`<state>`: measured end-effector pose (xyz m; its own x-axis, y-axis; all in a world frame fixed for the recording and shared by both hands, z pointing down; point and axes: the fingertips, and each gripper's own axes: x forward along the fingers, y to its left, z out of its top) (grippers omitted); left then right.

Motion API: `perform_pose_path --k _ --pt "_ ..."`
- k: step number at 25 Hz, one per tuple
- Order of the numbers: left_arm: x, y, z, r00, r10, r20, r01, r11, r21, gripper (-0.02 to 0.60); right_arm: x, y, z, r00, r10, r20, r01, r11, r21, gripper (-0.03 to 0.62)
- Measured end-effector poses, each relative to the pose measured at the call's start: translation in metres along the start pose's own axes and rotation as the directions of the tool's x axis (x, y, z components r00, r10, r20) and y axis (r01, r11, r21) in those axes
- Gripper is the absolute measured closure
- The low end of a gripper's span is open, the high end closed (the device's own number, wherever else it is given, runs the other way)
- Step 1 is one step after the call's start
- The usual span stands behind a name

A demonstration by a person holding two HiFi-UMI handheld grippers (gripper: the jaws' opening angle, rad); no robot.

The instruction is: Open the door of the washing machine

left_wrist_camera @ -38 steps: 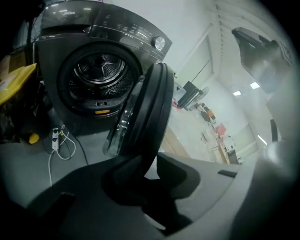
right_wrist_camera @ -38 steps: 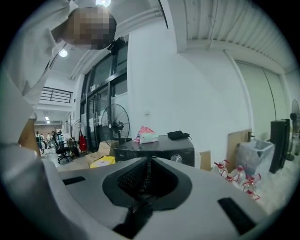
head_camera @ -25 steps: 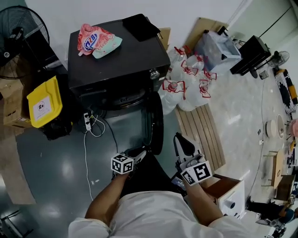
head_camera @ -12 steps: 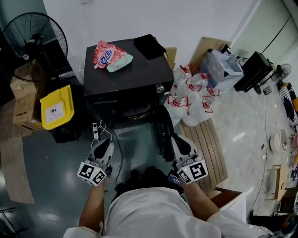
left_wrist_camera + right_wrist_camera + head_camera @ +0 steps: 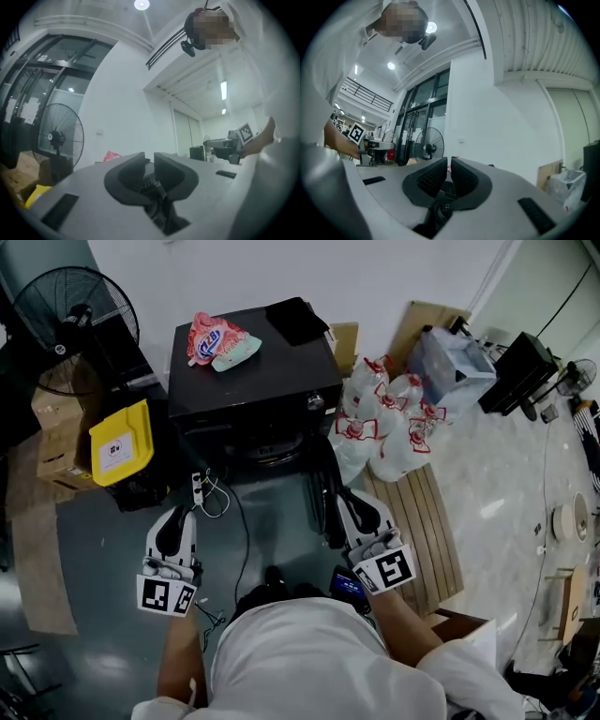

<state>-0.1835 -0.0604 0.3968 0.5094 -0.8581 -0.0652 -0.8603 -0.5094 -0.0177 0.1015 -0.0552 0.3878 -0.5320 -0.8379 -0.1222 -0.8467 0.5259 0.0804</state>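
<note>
The black washing machine (image 5: 253, 371) stands at the top of the head view. Its round door (image 5: 322, 491) hangs swung out to the right, and the drum mouth (image 5: 267, 442) is uncovered. My left gripper (image 5: 176, 515) is held over the grey floor left of the door, apart from it. Its jaws have just been closing and are shut with nothing between them (image 5: 150, 159). My right gripper (image 5: 350, 501) hovers just right of the door's edge; whether it touches I cannot tell. It is also shut and empty (image 5: 449, 164).
A red detergent pouch (image 5: 216, 338) and a black cloth (image 5: 295, 320) lie on the machine. A yellow-lidded bin (image 5: 120, 442) and a fan (image 5: 70, 310) stand to the left. A power strip (image 5: 199, 488) lies in front. Water bottles (image 5: 384, 427) and a wooden pallet (image 5: 417, 521) are to the right.
My left gripper has left the bottom of the open door, swung left and risen, its jaws now together. The right gripper has risen a little. The head view has lifted.
</note>
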Motion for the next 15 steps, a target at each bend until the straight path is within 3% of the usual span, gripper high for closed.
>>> perform_pose_path --k 4,9,15 --pt "-0.013 -0.018 0.001 0.999 0.033 0.004 -0.033 0.999 -0.042 0.514 -0.022 -0.003 -0.005 1.0 0.0 -0.006 0.0 1.0 0.021 0.546" --pt "-0.036 -0.043 0.006 0.998 0.055 -0.024 -0.055 0.998 0.014 0.514 -0.037 0.001 -0.006 1.0 0.014 -0.016 -0.014 0.999 0.038 0.546" --pt "-0.062 -0.06 0.005 0.991 0.129 -0.043 -0.129 0.992 0.016 0.514 -0.049 0.012 0.001 0.999 0.052 0.007 -0.052 0.998 0.033 0.546"
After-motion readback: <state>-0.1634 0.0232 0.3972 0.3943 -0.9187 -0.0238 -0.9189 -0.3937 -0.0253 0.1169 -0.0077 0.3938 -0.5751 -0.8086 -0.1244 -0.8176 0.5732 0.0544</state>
